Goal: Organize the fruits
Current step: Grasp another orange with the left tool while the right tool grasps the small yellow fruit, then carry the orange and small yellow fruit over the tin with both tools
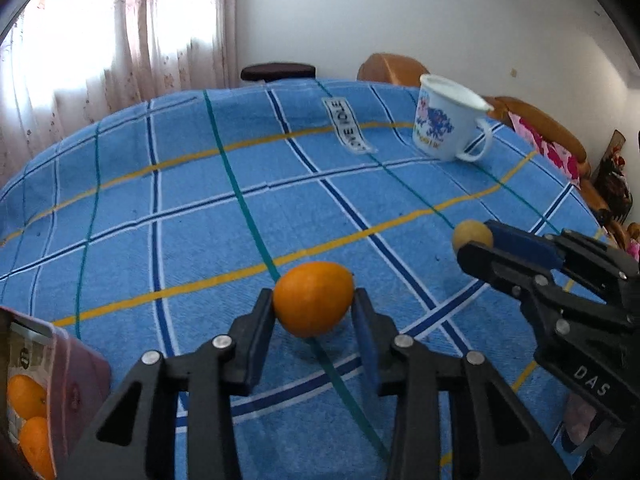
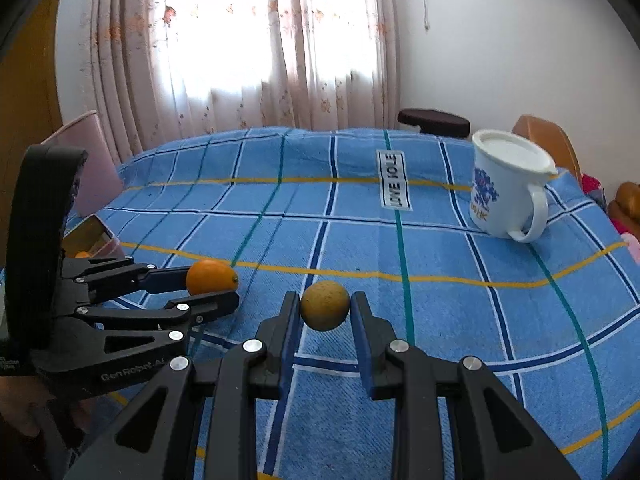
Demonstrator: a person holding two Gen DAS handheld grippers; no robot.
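box: pinkish container (image 1: 76, 380) at the far left edge of the surface, two oranges (image 1: 28, 396) sitting inside it
left tongs: left tongs (image 1: 314, 304) are clamped on a bright orange (image 1: 314, 298), one blue pad on each side; from the right camera it looks lifted just off the cloth
cloth: blue plaid towel (image 1: 200, 208) covers the whole surface, with a "LOVE IOLE" label (image 1: 350, 124) sewn on near the back
right tongs: right tongs (image 2: 325, 306) are squeezing a small dull yellow-brown fruit (image 2: 325, 305), round and speckled, can't tell exactly what kind; it hangs above the towel, just right of the orange
mug: white enamel mug (image 2: 508, 188) with a blue print, lid on, back right, well apart from both fruits
background: curtains (image 2: 260, 48) behind the surface, dark stool (image 2: 434, 122) and orange chair (image 2: 540, 136) past the far edge
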